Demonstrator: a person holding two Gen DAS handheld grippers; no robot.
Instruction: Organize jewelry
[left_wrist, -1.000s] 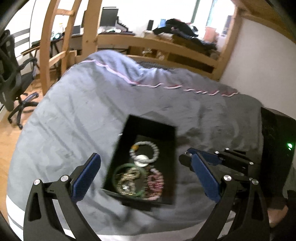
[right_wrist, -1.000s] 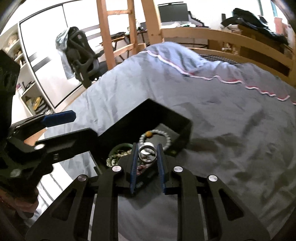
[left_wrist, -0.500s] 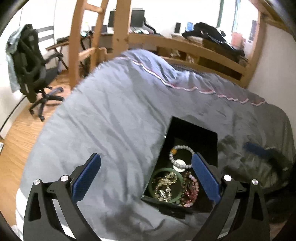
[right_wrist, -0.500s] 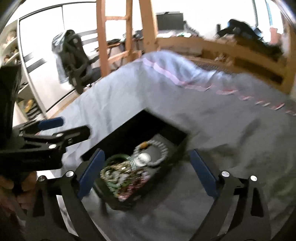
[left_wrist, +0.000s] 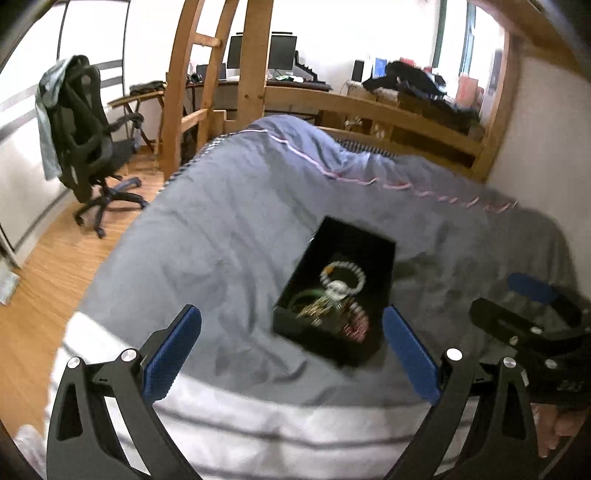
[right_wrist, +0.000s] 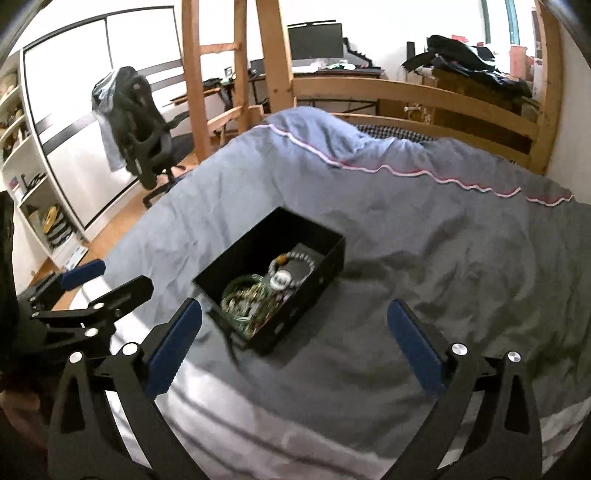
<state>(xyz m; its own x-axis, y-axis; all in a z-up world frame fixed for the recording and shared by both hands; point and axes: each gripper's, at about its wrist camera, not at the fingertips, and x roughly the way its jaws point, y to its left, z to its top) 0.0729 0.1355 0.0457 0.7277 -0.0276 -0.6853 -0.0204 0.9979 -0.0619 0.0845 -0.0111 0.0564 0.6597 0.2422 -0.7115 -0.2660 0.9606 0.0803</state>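
Observation:
A black open box (left_wrist: 373, 245) (right_wrist: 258, 236) lies on the grey bedcover. Inside it are a white bead bracelet (left_wrist: 360, 275) (right_wrist: 308, 258), a silver ring (left_wrist: 338, 287) (right_wrist: 279, 278), a green bangle (left_wrist: 301, 297) (right_wrist: 236, 286), a gold chain (left_wrist: 319, 308) and pink beads (left_wrist: 356, 328). My left gripper (left_wrist: 291, 349) stands open, nothing between its blue pads, the box just beyond its tips. My right gripper (right_wrist: 293, 345) is open too and holds nothing, back from the box's near corner. Each gripper shows in the other's view, the right one (left_wrist: 532, 295) and the left one (right_wrist: 88, 280).
A grey bedcover (right_wrist: 424, 229) with a pink wavy seam covers the bed. Wooden bed rail (right_wrist: 406, 92) and ladder posts (left_wrist: 251, 66) stand behind. An office chair (left_wrist: 85, 125) is on the wood floor at left. White shelves (right_wrist: 22, 177) line the far left.
The right gripper, shut on the silver ring over the box a second ago, has opened and drawn back upward; the ring now lies in the box. The left gripper has shifted left and back.

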